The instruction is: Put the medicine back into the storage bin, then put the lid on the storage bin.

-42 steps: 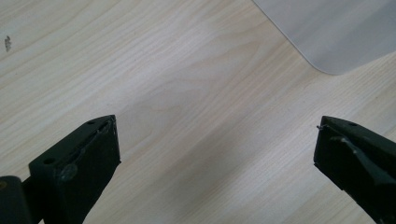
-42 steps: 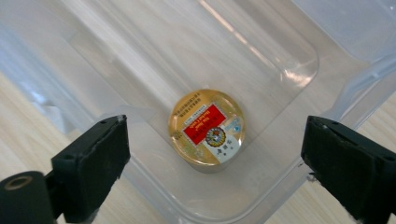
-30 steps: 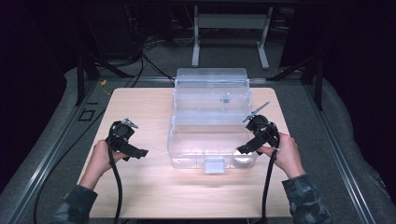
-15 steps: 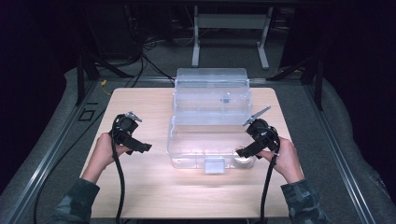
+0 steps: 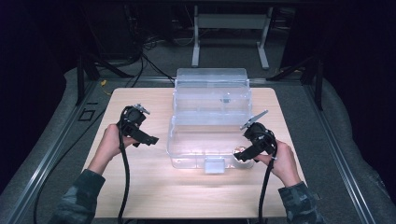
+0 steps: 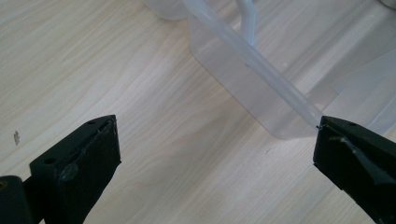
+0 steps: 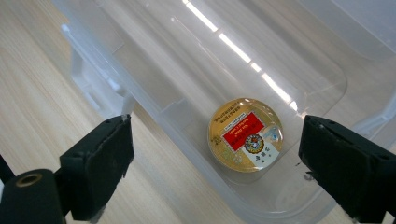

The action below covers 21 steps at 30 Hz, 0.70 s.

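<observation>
Right gripper (image 7: 215, 154): jaws spread wide, nothing pinched; hung over the front right corner of the box, lower right of centre in the high view (image 5: 247, 154).
Right gripper's jaws: black pads at the left and right edges of the right gripper view, the box's front rim running slantwise between them.
Left gripper (image 6: 215, 149): jaws spread wide, holding nothing; left of centre in the high view (image 5: 148, 139), clear of the box, pointed toward its left side.
Left gripper's jaws: one black pad at lower left, the other at lower right of the left gripper view; the right pad just beside a corner of a clear plastic flap, contact impossible to tell.
Round gold tin with a red and white label (image 7: 246, 134): lay flat on the box floor, near the front right corner; centre of the right gripper view, between the two pads but below them, untouched; a pale disc in the high view (image 5: 241, 155).
Clear plastic storage box with a hinged lid (image 5: 187, 140): centre of the high view, lid stood open at the rear, a small latch tab at the front edge.
Light wooden tabletop (image 5: 140, 186): under the box and both hands, bare wood grain across the left gripper view (image 6: 116, 70).
Hands: entered from the bottom of the high view, camouflage sleeves at lower left and lower right.
</observation>
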{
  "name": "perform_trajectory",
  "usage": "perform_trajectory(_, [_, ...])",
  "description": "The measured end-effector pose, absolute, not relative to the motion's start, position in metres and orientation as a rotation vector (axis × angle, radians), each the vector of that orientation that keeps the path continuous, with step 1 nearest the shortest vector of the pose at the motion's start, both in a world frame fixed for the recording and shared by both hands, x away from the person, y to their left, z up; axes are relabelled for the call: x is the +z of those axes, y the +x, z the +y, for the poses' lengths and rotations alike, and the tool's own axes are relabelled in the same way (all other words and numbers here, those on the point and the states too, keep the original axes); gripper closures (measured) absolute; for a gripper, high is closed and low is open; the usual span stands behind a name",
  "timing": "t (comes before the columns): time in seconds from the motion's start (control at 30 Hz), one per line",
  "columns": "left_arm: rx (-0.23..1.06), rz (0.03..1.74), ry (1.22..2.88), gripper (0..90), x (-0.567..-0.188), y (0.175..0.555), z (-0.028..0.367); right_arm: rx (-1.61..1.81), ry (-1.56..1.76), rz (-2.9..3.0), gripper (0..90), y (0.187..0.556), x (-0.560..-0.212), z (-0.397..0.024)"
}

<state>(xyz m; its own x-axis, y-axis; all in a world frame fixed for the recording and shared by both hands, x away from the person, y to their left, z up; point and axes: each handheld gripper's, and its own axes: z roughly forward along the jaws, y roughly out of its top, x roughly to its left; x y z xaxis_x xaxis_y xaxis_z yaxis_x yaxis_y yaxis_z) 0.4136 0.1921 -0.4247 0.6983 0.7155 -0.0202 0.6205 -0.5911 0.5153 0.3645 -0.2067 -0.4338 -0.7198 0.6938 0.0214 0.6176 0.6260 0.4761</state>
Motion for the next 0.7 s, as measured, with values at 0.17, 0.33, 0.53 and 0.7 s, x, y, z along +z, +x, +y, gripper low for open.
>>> perform_trajectory(0.17, [0.264,0.999,2.413,0.2,-0.417,0.421,0.181,0.682,1.079,2.688,11.9,0.363,-0.435,-0.205])
perform_trajectory(0.33, [0.268,0.989,2.402,0.2,-0.408,0.429,0.173,0.694,1.071,2.692,13.4,0.362,-0.435,-0.204])
perform_trajectory(0.53, [0.287,0.972,2.393,0.2,-0.396,0.438,0.163,0.698,1.048,2.705,14.5,0.36,-0.437,-0.198])
perform_trajectory(0.7, [0.297,0.956,2.384,0.2,-0.386,0.447,0.152,0.716,1.031,2.729,17.8,0.36,-0.445,-0.189])
